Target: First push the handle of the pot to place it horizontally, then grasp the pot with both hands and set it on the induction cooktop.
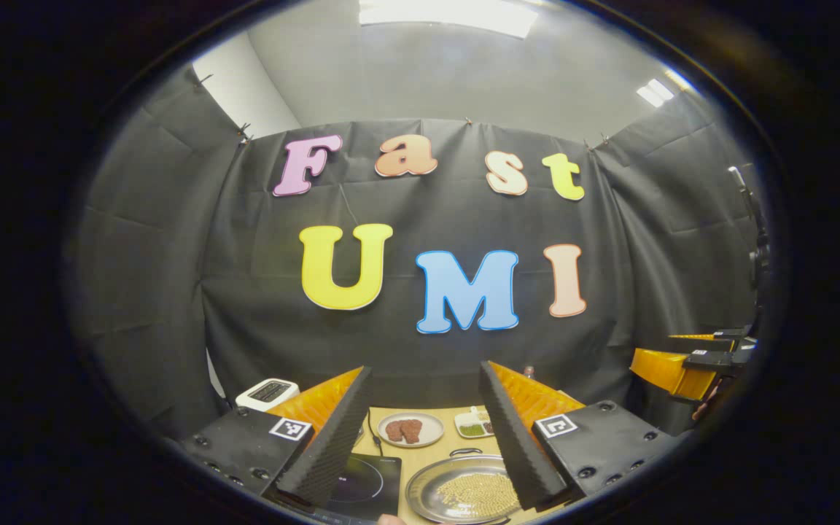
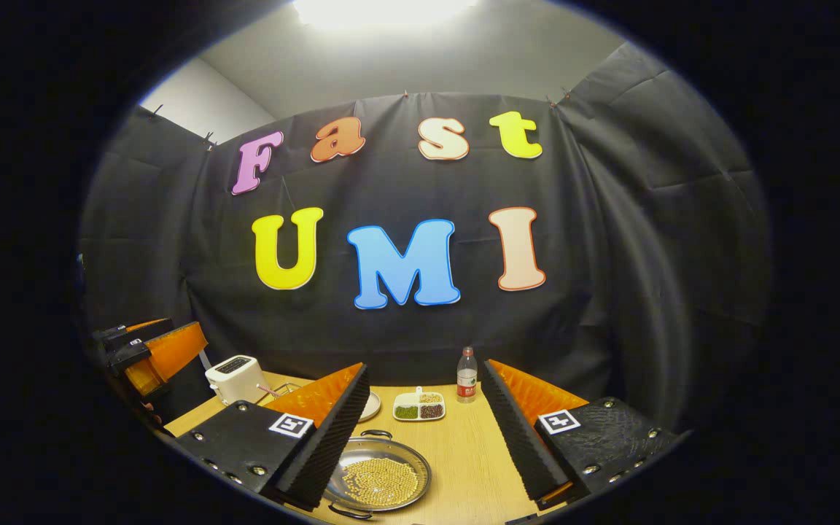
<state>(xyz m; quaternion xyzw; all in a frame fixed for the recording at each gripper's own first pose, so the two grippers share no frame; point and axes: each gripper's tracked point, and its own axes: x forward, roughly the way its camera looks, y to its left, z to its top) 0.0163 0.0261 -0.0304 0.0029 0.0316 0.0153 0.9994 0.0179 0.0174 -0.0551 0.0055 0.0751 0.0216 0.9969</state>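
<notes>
The pot (image 1: 464, 496) is a shallow steel pan full of small yellow beans, low in the left gripper view between my fingers. One loop handle (image 1: 467, 452) shows on its far rim. The black induction cooktop (image 1: 365, 485) lies just left of it. My left gripper (image 1: 424, 368) is open and empty, held above and short of both. In the right gripper view the pot (image 2: 376, 477) sits lower left, with handles on its far rim (image 2: 376, 434) and near rim (image 2: 351, 512). My right gripper (image 2: 426, 364) is open, above the wooden table (image 2: 464, 452).
A plate of meat (image 1: 409, 430) and a divided dish of beans (image 2: 418, 407) lie behind the pot. A water bottle (image 2: 467, 375) stands at the back, and a white toaster (image 2: 234, 378) at the back left. Each view shows the other gripper off to one side (image 1: 671, 354) (image 2: 161, 334).
</notes>
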